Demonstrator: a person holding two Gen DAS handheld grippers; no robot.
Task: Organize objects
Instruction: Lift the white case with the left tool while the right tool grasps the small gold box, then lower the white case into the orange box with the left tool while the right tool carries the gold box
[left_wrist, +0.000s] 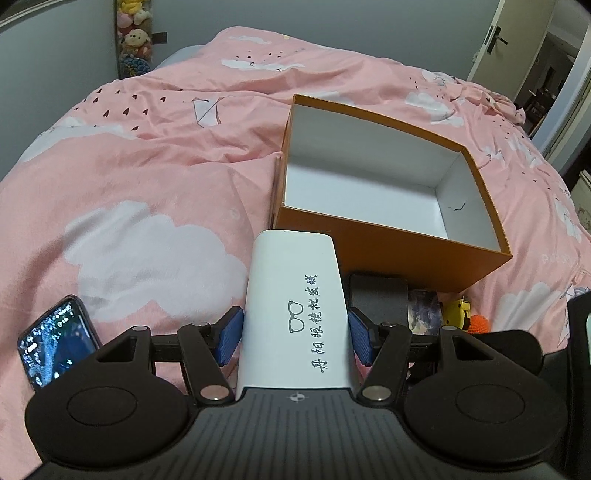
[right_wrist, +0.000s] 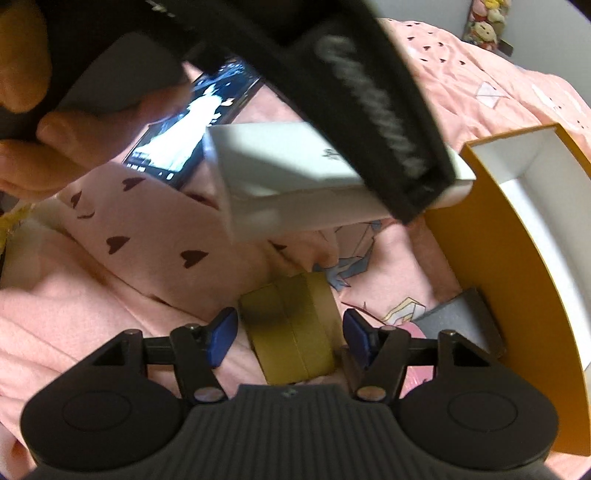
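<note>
Currently orange box (left_wrist: 406, 254) open and empty, white case (left_wrist: 295, 317) in left tongs (left_wrist: 295, 332)

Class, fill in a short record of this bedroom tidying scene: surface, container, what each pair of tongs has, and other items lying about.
surface: pink bedspread
container: orange box, open, nothing visible inside
left tongs: shut on white glasses case, lifted near the box's front
right tongs: open, olive-yellow box between the pads, untouched
other items: phone, screen lit; grey box beside the orange box
</note>
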